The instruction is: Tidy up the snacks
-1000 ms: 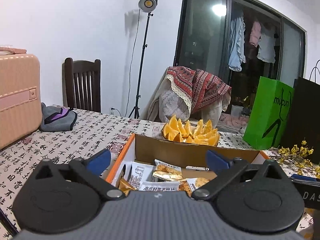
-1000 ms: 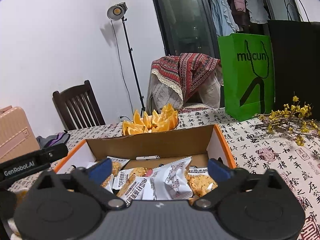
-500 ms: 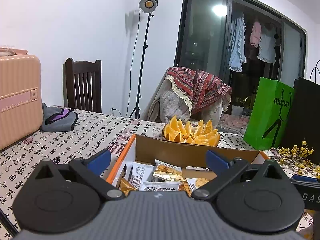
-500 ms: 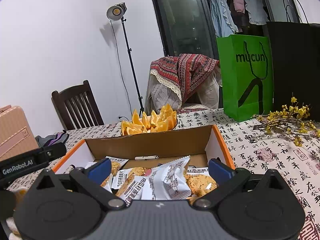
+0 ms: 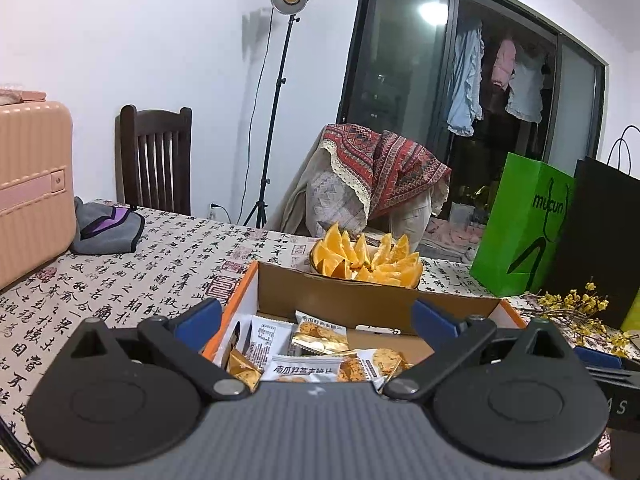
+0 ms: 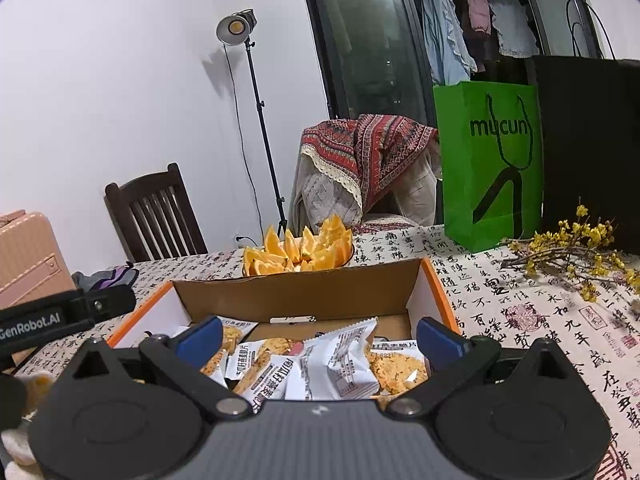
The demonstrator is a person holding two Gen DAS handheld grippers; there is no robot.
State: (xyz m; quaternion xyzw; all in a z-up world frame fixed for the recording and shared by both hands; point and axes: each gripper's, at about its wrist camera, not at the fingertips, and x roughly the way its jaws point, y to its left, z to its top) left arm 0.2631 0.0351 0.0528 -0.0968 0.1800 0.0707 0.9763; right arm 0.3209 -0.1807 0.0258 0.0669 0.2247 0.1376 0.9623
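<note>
1. The left gripper [image 5: 316,322] is wide open, its 2 blue fingertips [image 5: 199,322] far apart, and it holds nothing.
2. It is above the near left part of the cardboard box [image 5: 360,300], which has orange edges and stands open on the table [image 5: 120,280].
3. In the left wrist view, several snack packets [image 5: 304,368] lie loose on the bottom of the box; they are white and gold, and printed with pictures of crispy snacks.
4. The right gripper [image 6: 320,338] is also wide open and empty.
5. It is above the near edge of the same cardboard box [image 6: 300,292], and between its fingers more snack packets [image 6: 340,360] are piled; 1 white packet stands up higher than the others.
6. A bowl of orange slices [image 6: 298,250] stands just behind the far wall of the box.
7. A green paper bag [image 6: 492,164] and a black bag [image 6: 588,140] stand on the right side of the table, with a branch of yellow flowers [image 6: 576,248] lying in front of them.
8. A pink suitcase [image 5: 32,188] and a grey pouch [image 5: 106,226] are on the left side of the table.
</note>
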